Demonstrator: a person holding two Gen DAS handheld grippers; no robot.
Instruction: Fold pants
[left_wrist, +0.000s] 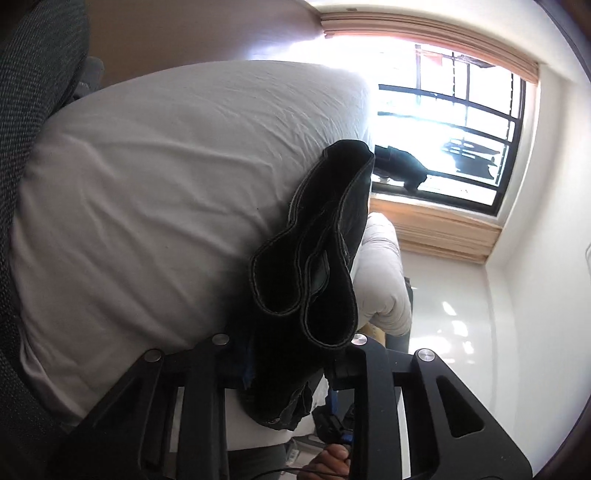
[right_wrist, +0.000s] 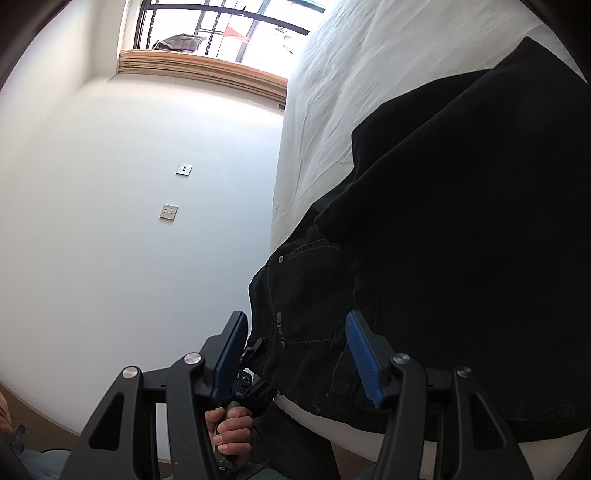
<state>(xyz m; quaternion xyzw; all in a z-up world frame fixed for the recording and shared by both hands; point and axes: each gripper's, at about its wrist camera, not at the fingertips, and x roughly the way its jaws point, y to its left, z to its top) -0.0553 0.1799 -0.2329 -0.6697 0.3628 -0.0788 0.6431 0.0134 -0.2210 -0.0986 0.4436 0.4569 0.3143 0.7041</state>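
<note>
The black pants (left_wrist: 314, 266) hang bunched over my left gripper (left_wrist: 291, 354), with the hemmed leg ends pointing away over the white bed (left_wrist: 155, 184). The left gripper's fingers are hidden under the cloth and seem closed on it. In the right wrist view the pants (right_wrist: 461, 258) lie folded on the bed (right_wrist: 369, 74), waistband and pocket nearest me. My right gripper (right_wrist: 299, 354) is open, its blue pads (right_wrist: 364, 354) either side of the waistband edge, not clamped.
A barred window (left_wrist: 461, 122) with a wooden sill is beyond the bed. A dark mesh chair (left_wrist: 33, 110) is at the left. A white wall with two switch plates (right_wrist: 168, 212) is left of the bed. The other gripper and hand (right_wrist: 236, 424) show below.
</note>
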